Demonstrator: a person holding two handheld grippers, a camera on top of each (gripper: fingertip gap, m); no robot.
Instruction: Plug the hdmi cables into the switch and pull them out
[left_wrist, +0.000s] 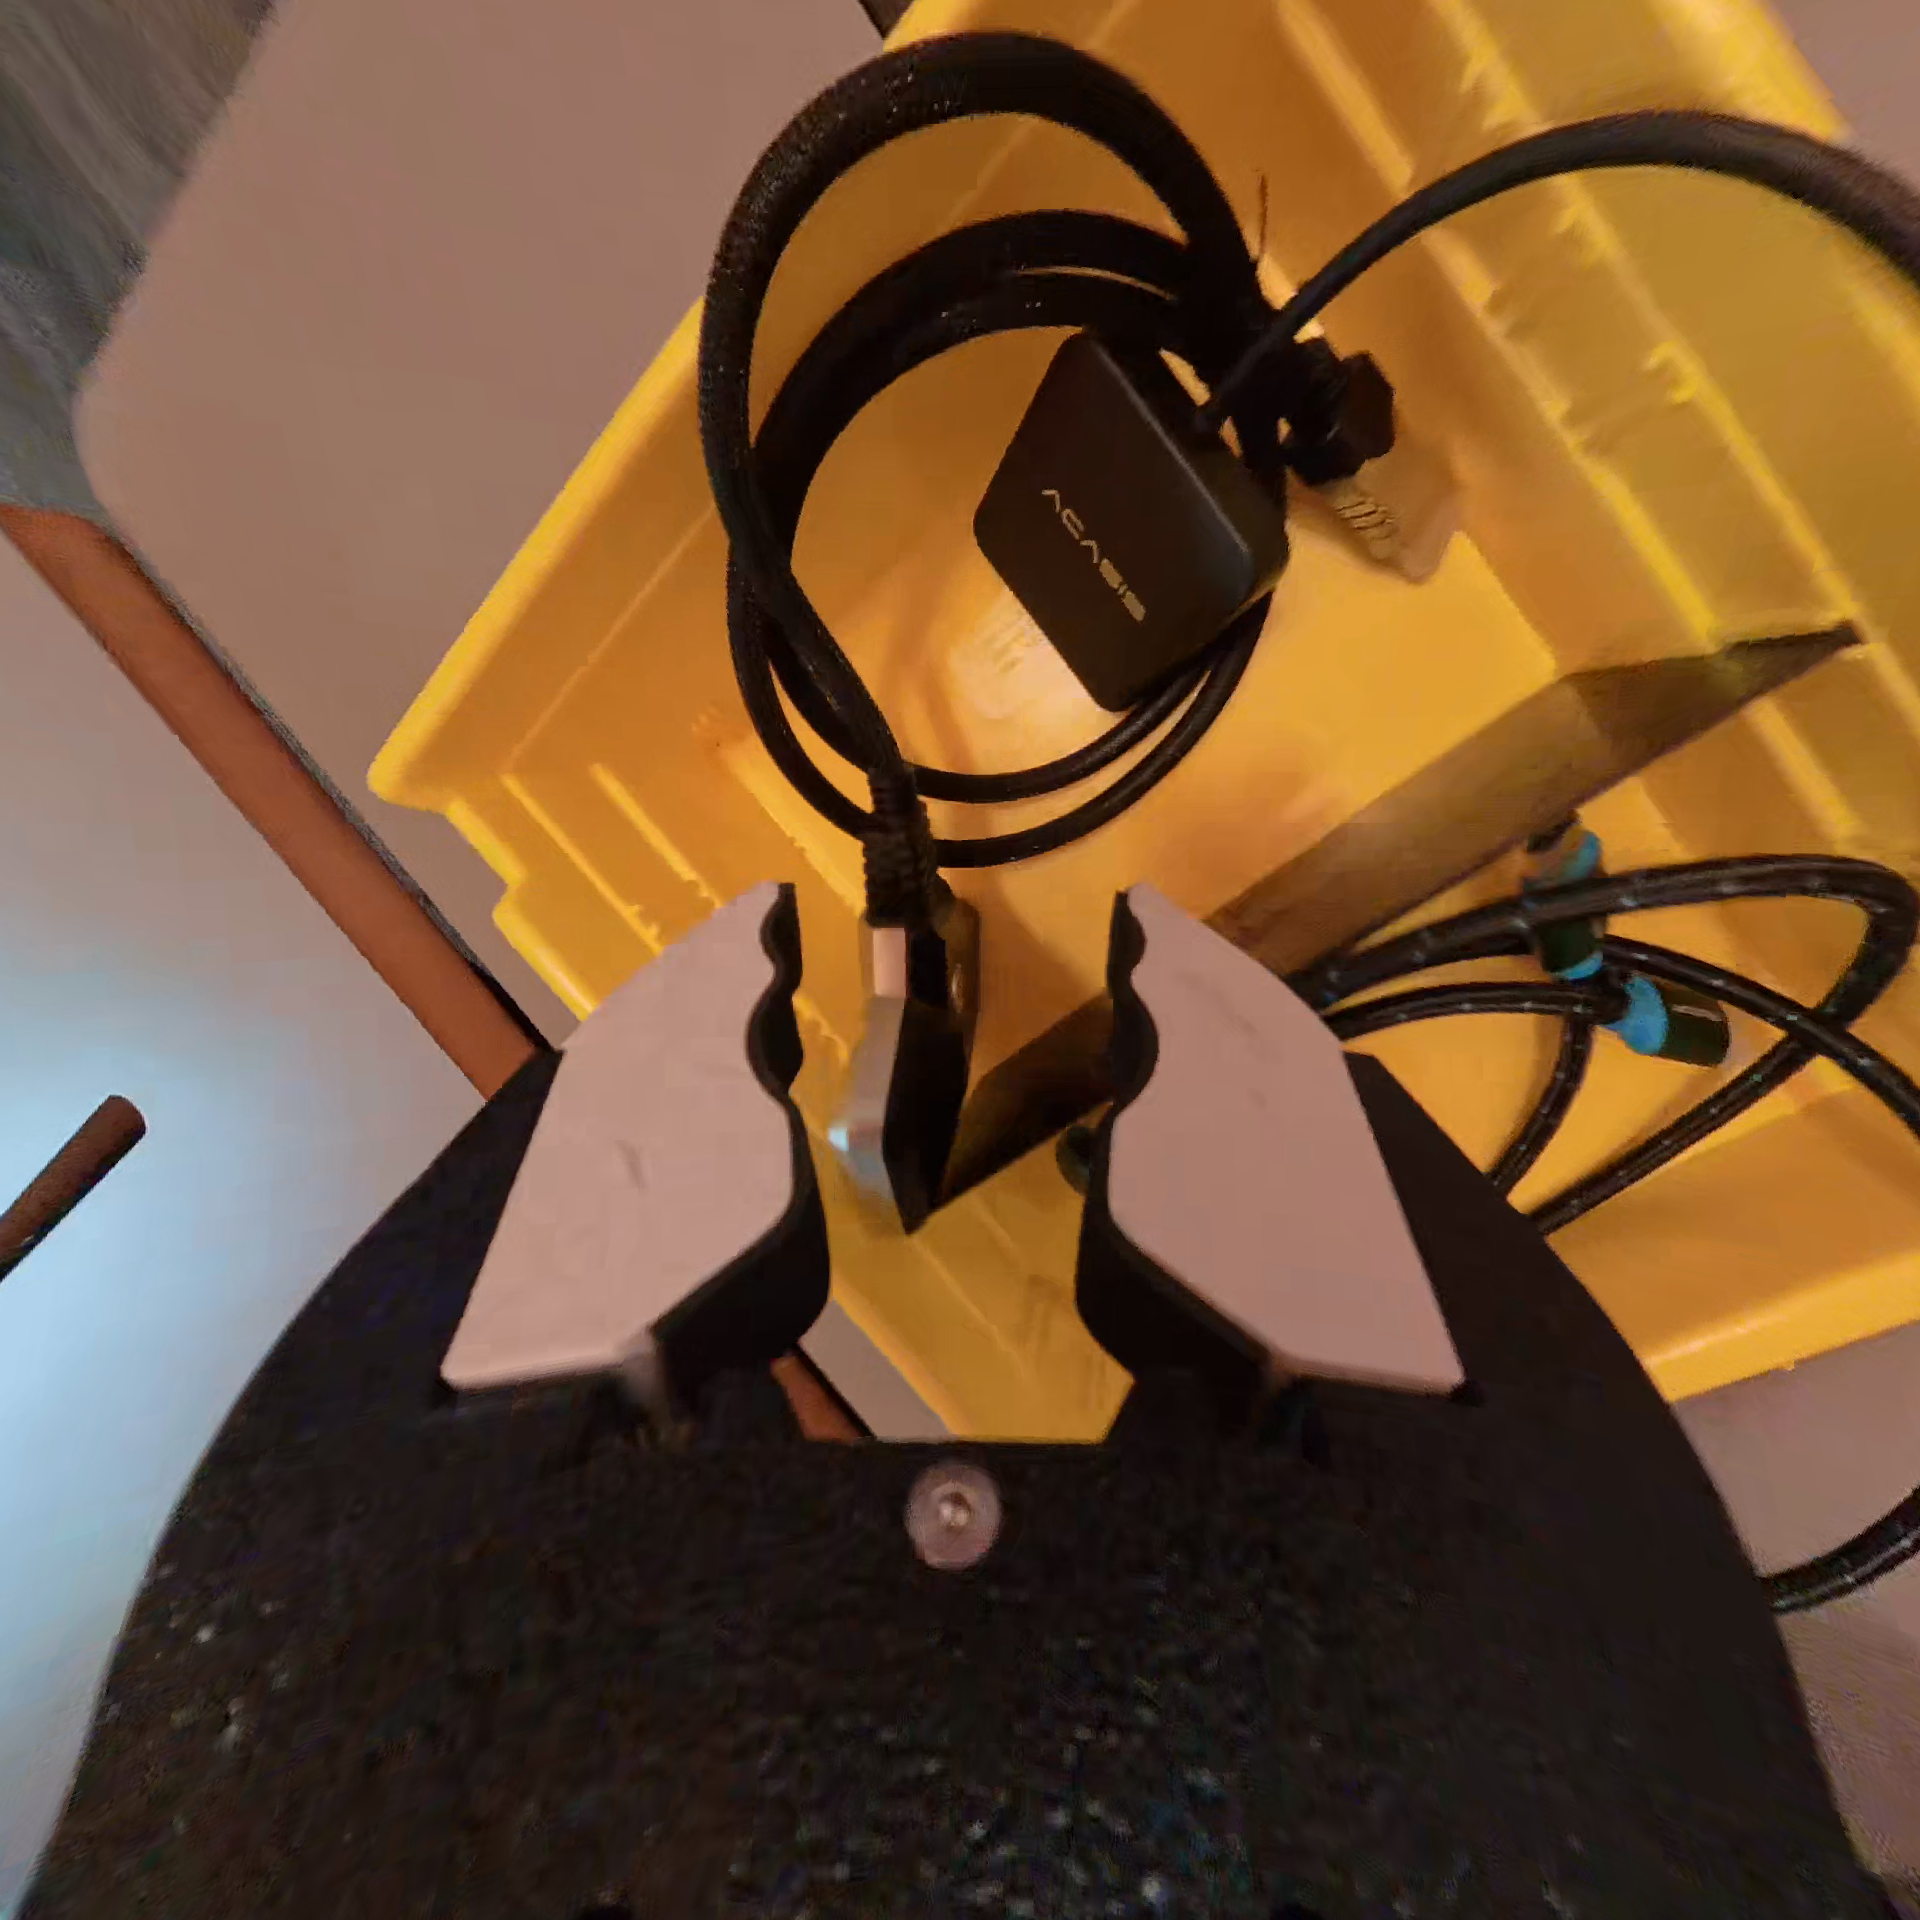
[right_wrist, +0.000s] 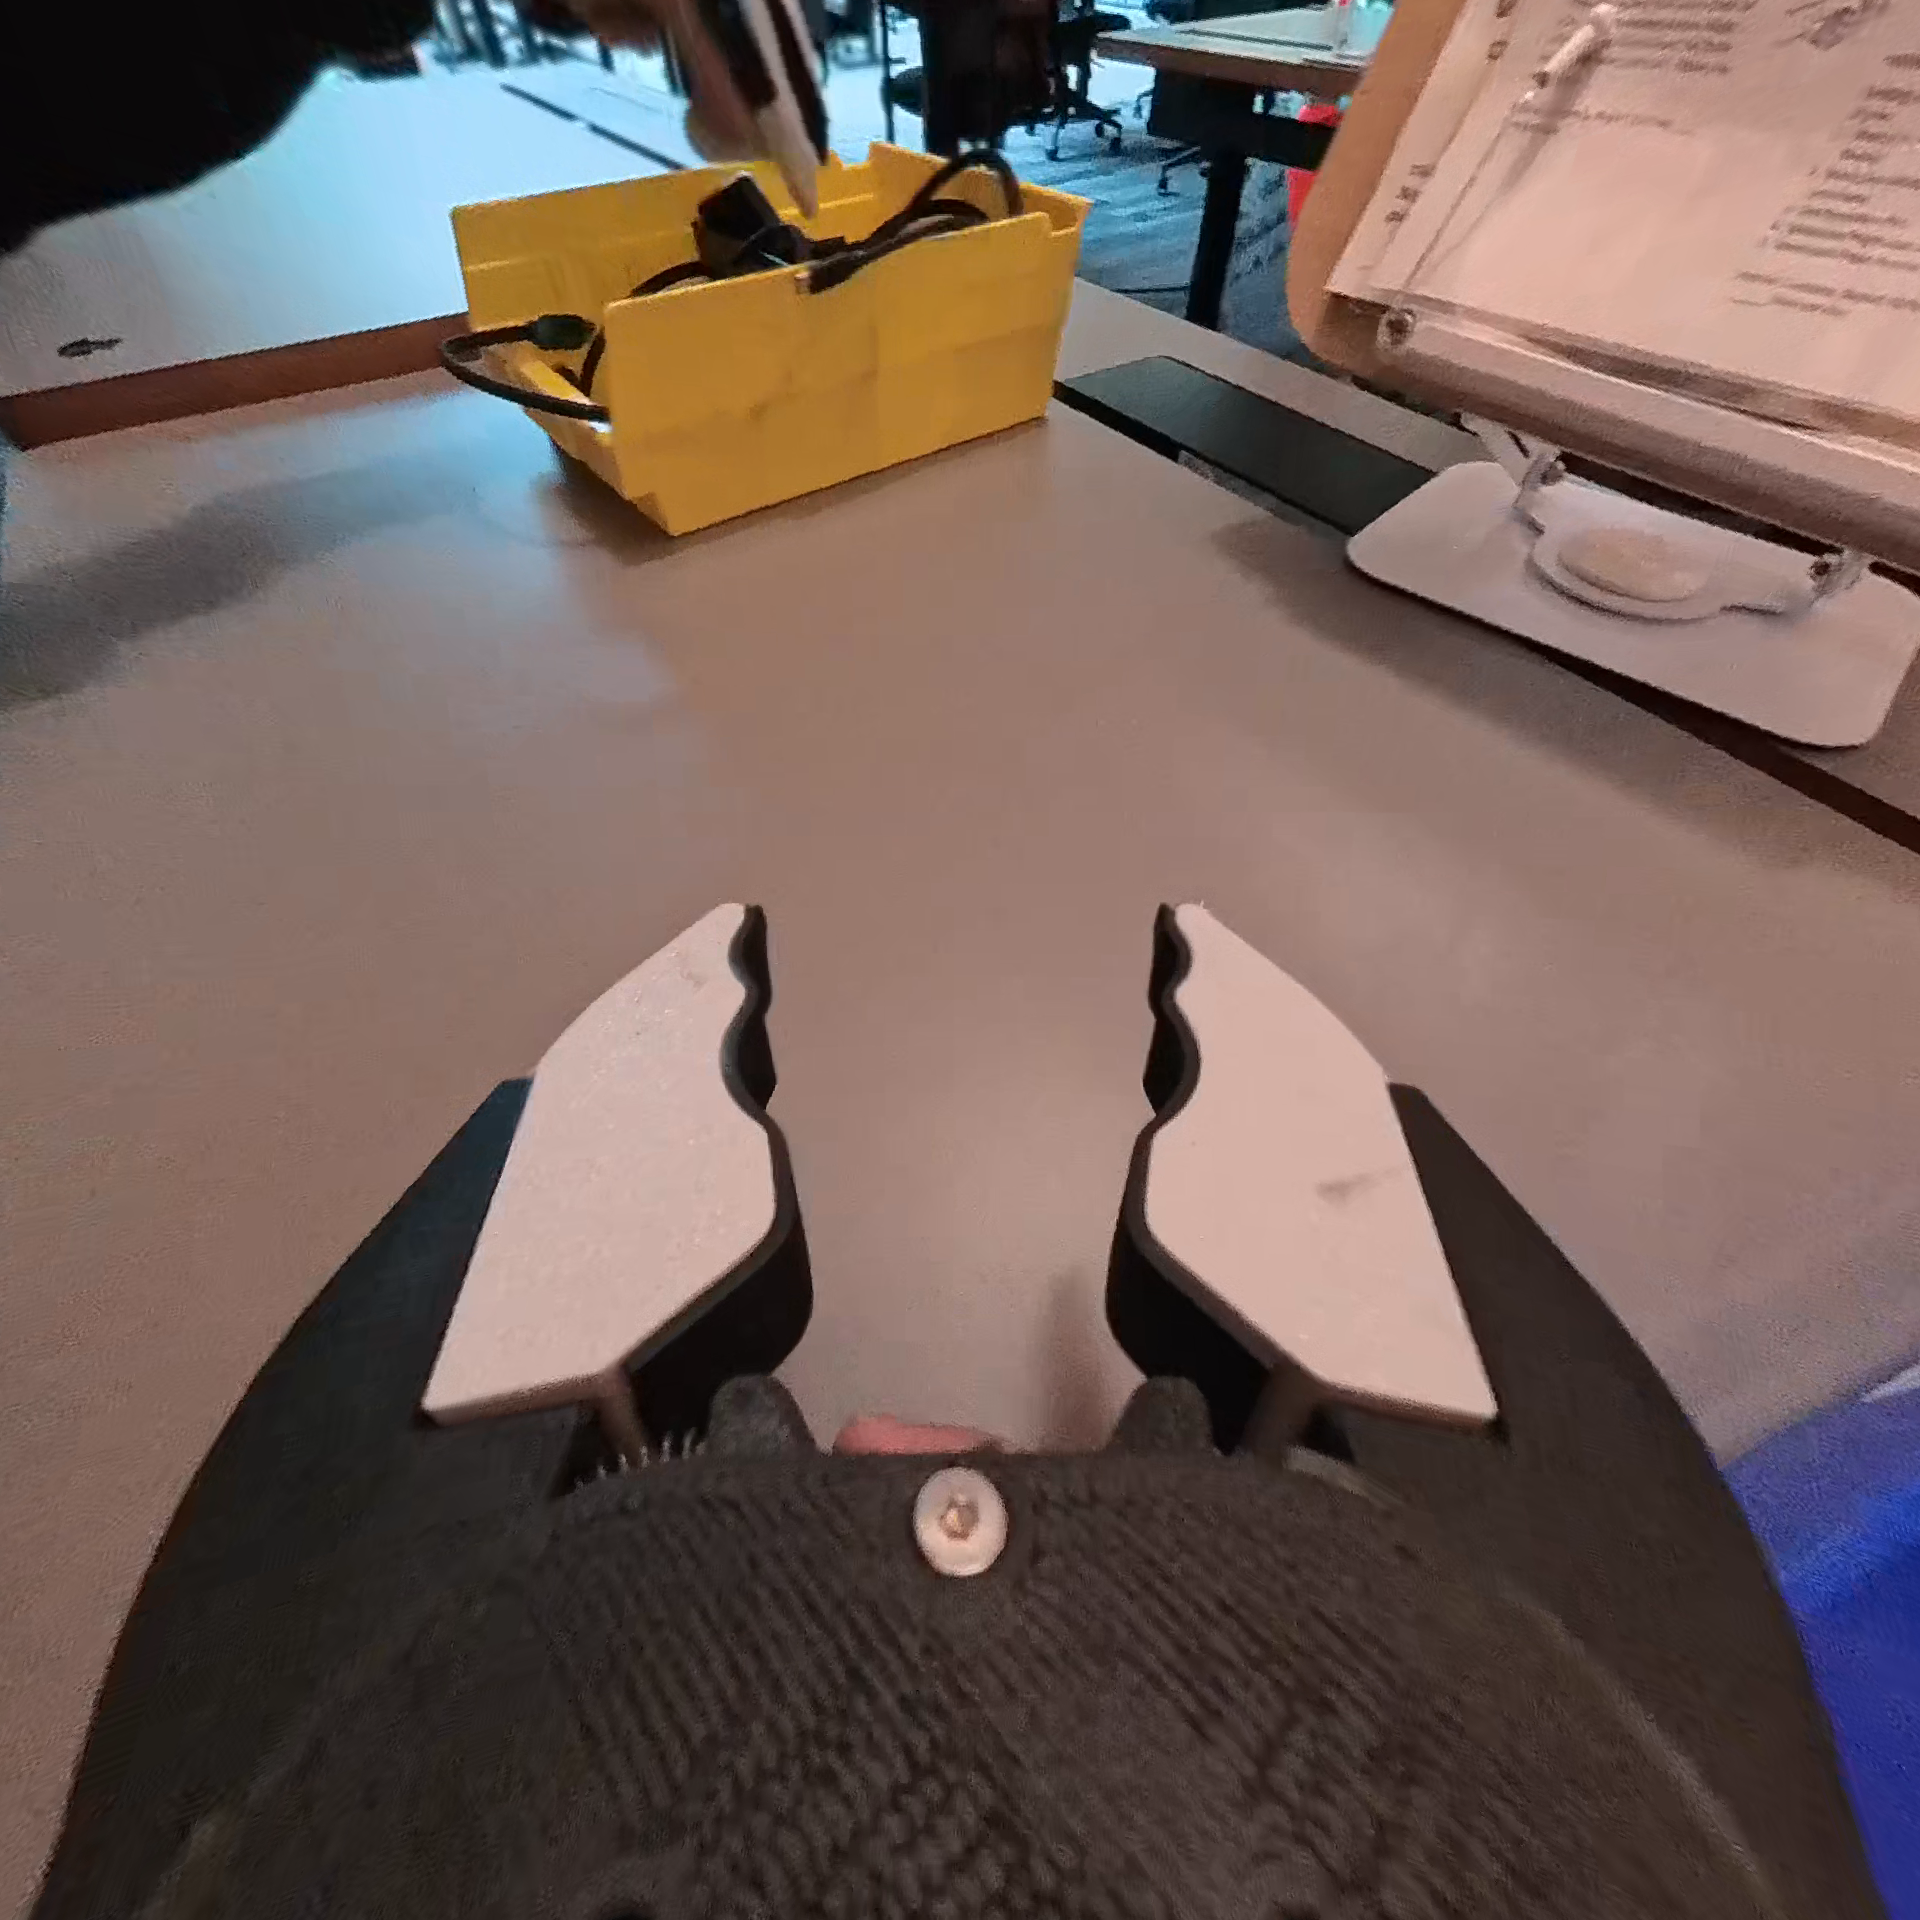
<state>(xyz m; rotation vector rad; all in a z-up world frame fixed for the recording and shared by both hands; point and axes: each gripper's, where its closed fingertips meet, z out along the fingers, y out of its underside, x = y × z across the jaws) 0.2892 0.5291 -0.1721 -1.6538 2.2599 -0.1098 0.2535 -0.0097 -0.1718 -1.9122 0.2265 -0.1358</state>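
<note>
1. The switch (left_wrist: 1127, 525), a small flat black box, lies in the far compartment of the yellow bin (left_wrist: 582, 727), resting on a coiled black braided cable (left_wrist: 821, 416). Since it sits on the coil rather than the bin floor, it will likely slide or tip if anything tugs that cable.

2. That cable's plug (left_wrist: 914, 1029) lies at the near end of the compartment against a dark divider (left_wrist: 1039, 1091), between the fingers of the left gripper (left_wrist: 951, 914). Its jaws are spread, with nothing pinched. I judge that closing here could catch the divider edge or only the plug's tip, giving a skewed hold.

3. A second plug (left_wrist: 1351, 436) lies just beside the switch, with a thinner cable arching over it. More cables with blue-banded ends (left_wrist: 1642, 1013) spill over the bin's side. Lifting one cable may drag its neighbours or the whole tangle.

4. The right gripper (right_wrist: 961, 914) hovers low over the bare table (right_wrist: 935, 675), well apart from the bin, jaws spread and empty. With nothing bracing the switch or bin, a pull could shift both.

5. A document stand (right_wrist: 1621, 623) is at the table's right edge, within reach of a careless right-hand swing.
</note>
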